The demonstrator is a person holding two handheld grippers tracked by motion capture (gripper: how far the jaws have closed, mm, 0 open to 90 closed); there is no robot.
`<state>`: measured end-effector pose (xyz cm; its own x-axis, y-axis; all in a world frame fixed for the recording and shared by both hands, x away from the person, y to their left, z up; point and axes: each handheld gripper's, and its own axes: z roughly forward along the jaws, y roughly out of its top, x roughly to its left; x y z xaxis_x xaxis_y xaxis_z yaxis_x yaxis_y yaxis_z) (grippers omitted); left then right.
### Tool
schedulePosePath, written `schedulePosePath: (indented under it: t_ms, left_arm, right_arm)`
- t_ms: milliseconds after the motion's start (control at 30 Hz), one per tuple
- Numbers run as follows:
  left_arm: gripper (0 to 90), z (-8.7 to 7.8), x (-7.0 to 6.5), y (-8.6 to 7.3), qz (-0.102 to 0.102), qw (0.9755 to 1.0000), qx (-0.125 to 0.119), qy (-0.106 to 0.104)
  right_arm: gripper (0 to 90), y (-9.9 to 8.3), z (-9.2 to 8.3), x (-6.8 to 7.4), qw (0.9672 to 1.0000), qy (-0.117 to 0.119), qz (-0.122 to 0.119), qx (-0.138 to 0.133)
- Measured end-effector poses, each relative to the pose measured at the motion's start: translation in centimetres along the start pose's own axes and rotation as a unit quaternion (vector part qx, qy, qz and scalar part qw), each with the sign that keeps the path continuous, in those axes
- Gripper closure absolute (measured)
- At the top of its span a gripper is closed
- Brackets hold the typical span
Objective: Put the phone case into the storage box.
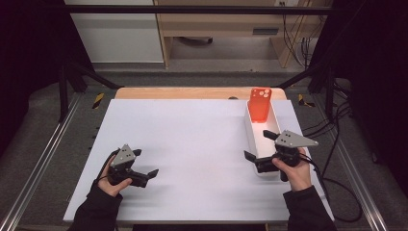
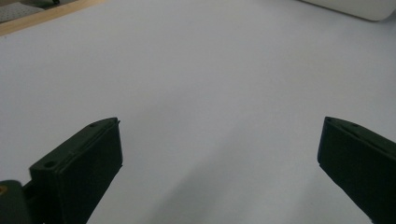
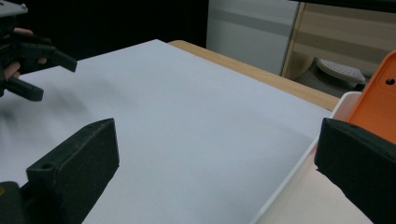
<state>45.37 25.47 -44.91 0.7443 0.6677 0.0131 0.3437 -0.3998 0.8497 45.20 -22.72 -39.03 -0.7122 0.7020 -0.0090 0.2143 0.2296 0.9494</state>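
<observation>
An orange phone case [image 1: 260,103] leans upright at the far end of a long white tray [image 1: 250,126] on the right side of the white board [image 1: 192,139]. My right gripper [image 1: 257,144] hovers at the tray's near end, open, one jaw over the tray and one over the board. In the right gripper view its jaws [image 3: 217,154] are wide apart with nothing between them, beside the tray rim [image 3: 299,163] and the orange case [image 3: 380,100]. My left gripper [image 1: 146,162] rests low at the board's near left, open and empty [image 2: 219,154].
A wooden table edge [image 1: 192,93] runs behind the board. Black cables [image 1: 337,144] trail off the right side. Metal frame rails [image 1: 43,159] flank the table. A corner of the tray [image 2: 359,7] shows far off in the left gripper view. The left gripper [image 3: 56,79] appears far off in the right gripper view.
</observation>
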Motion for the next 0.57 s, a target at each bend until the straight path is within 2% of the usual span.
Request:
schedulePosePath:
  t_ms: [233,367,567]
  left_arm:
    - [0.0,-0.3,-0.1,0.1,0.001,0.9999,-0.014,-0.003]
    - [0.0,-0.4,-0.2,0.1,0.003,0.9999,-0.016,-0.002]
    - [0.0,-0.5,-0.1,0.1,0.003,0.9998,-0.017,-0.002]
  right_arm:
    - [0.4,-2.1,-1.3,0.1,1.0,0.005,-0.003,-0.002]
    - [0.4,-2.9,-2.1,-0.2,0.9999,0.002,0.004,-0.013]
    - [0.4,-3.8,-2.6,-0.6,1.0,-0.001,0.007,-0.003]
